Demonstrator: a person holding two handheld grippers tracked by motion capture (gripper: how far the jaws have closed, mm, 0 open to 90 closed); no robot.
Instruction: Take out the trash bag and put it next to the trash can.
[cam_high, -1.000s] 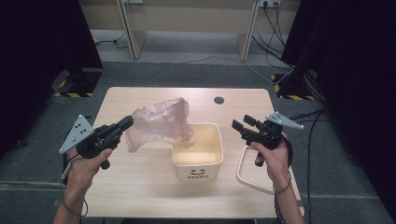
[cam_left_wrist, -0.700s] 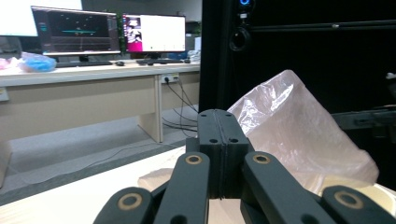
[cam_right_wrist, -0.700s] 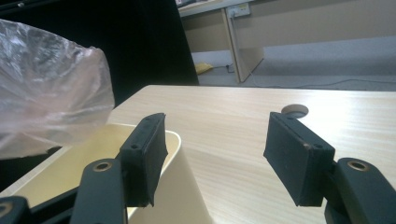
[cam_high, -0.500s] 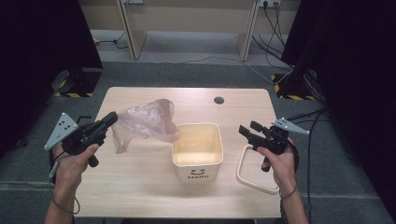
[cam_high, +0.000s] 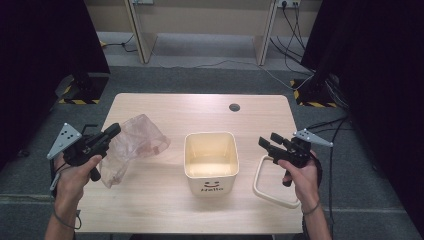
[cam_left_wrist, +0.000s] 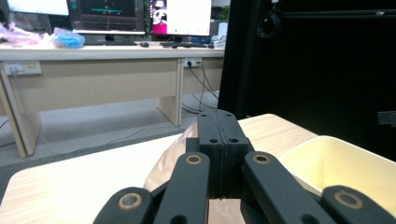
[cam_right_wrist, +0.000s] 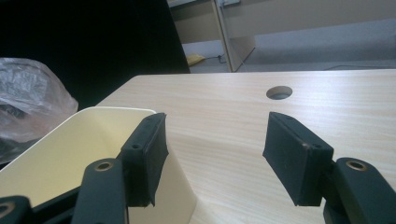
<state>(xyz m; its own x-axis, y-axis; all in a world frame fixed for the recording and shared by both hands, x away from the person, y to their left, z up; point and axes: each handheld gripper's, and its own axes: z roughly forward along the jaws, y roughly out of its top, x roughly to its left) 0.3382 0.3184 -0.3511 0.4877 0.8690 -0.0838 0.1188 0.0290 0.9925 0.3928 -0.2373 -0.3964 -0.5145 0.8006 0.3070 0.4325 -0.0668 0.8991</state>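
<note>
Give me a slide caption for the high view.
Left tongs clamp a clear plastic bag beside the cream bin; right tongs wait open.

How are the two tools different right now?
The left tool is shut, pinching the clear plastic bag; the right tool is open with nothing between its jaws. The left tool sits at the table's left edge beside the bag; the right tool hangs over the cream ring beside the cream bin. Both are black, hand-held, and point inward toward the bin.
</note>
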